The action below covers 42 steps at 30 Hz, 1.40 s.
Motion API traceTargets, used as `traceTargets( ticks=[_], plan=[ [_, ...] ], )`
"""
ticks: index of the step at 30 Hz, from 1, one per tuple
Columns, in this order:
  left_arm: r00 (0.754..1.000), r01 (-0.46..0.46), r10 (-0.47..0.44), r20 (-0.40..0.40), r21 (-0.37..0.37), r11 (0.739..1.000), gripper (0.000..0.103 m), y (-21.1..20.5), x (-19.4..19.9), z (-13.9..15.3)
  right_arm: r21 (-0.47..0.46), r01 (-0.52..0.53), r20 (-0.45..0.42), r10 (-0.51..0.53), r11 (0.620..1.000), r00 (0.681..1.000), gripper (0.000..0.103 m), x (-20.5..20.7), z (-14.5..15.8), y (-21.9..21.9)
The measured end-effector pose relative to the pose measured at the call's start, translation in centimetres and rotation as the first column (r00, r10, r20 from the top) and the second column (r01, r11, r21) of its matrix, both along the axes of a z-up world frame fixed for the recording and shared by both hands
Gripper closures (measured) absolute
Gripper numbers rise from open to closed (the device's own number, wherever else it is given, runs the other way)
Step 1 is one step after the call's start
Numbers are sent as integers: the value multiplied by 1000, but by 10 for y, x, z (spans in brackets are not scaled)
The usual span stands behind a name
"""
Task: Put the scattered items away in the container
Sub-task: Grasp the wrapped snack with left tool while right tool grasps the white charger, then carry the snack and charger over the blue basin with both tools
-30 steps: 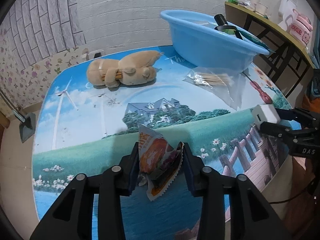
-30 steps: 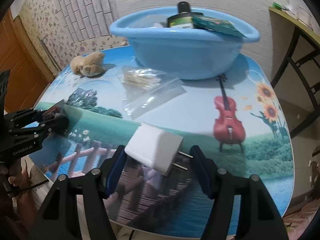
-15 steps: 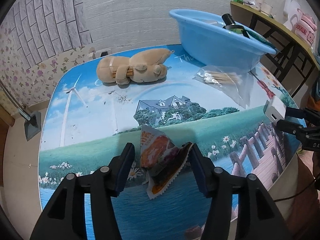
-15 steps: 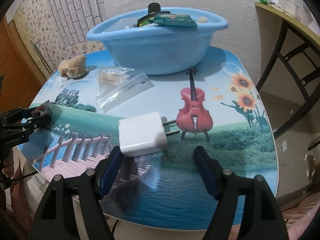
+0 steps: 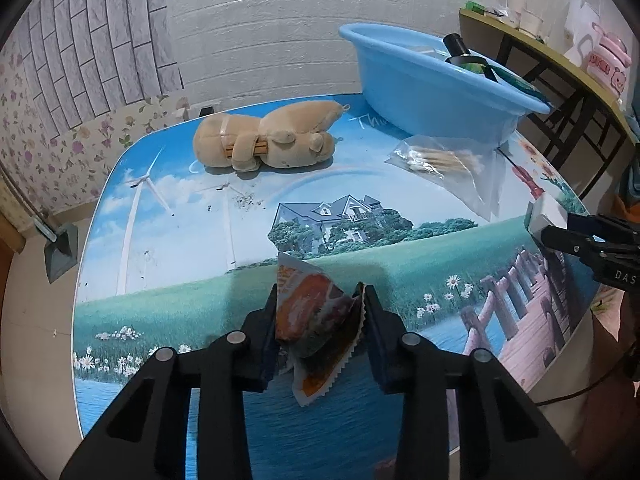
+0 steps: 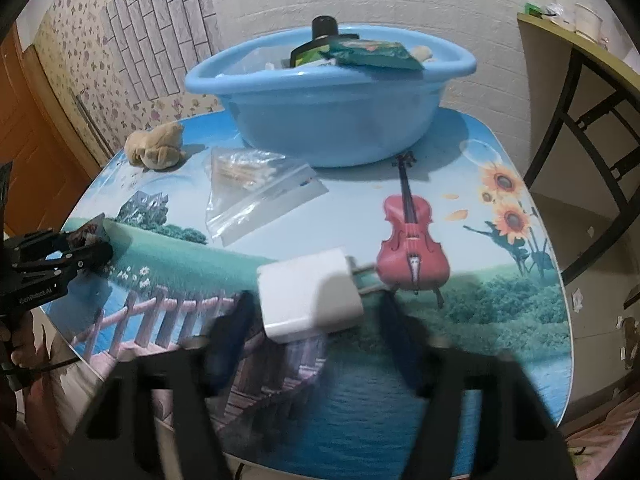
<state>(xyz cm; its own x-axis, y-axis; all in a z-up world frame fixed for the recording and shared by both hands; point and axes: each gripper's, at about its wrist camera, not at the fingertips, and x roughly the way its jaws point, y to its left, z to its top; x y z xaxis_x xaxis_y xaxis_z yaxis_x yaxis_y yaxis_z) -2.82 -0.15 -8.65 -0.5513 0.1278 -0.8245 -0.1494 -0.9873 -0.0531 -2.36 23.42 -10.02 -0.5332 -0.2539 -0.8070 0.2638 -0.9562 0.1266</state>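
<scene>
**Both loads sit on the near side of the basin**

Left wrist view: your left gripper (image 5: 320, 320) is closing, pads pressing the orange snack packet (image 5: 316, 320). The blue basin (image 5: 432, 88) lies far ahead and to the right, beyond the plush toy (image 5: 264, 140).

Right wrist view: your right gripper (image 6: 316, 320) is closing around the white charger (image 6: 308, 296), though blur hides contact. The basin (image 6: 320, 120) stands straight ahead, and the charger's prongs point right, across that line.

White letters "DAS" stand on the black body of the right gripper (image 5: 560, 230), cut off at the edge of the left wrist view. The printed desk (image 5: 360, 184) shows pale handwriting beginning "Th" beside the blue basin (image 5: 420, 92). Print on the snack packet (image 5: 316, 320) and the left gripper (image 6: 90, 248) is too blurred to read.
</scene>
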Motion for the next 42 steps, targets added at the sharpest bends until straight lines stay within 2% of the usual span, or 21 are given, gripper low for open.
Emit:
traceTargets(
  ticks=[6,17,24,31,42],
  plan=[
    [1000,5,-4,-28,25,1000,68,1,6,9,-41,-15,-27,14,999,1000,55,6,6,2],
    [998,-2,5,-64,42,999,68,7,5,27,-100,-59,-134,45,993,990,56,16,39,-1],
    [993,27,-21,-114,46,999,68,17,-2,56,-139,-77,-213,46,987,976,56,18,71,3],
    [980,88,-74,-186,68,994,68,38,-25,90,-139,-61,-275,21,988,961,56,6,95,10],
    [969,178,-163,-187,64,982,68,79,-75,97,-121,0,-290,-35,993,956,56,-31,96,29]
  ],
)
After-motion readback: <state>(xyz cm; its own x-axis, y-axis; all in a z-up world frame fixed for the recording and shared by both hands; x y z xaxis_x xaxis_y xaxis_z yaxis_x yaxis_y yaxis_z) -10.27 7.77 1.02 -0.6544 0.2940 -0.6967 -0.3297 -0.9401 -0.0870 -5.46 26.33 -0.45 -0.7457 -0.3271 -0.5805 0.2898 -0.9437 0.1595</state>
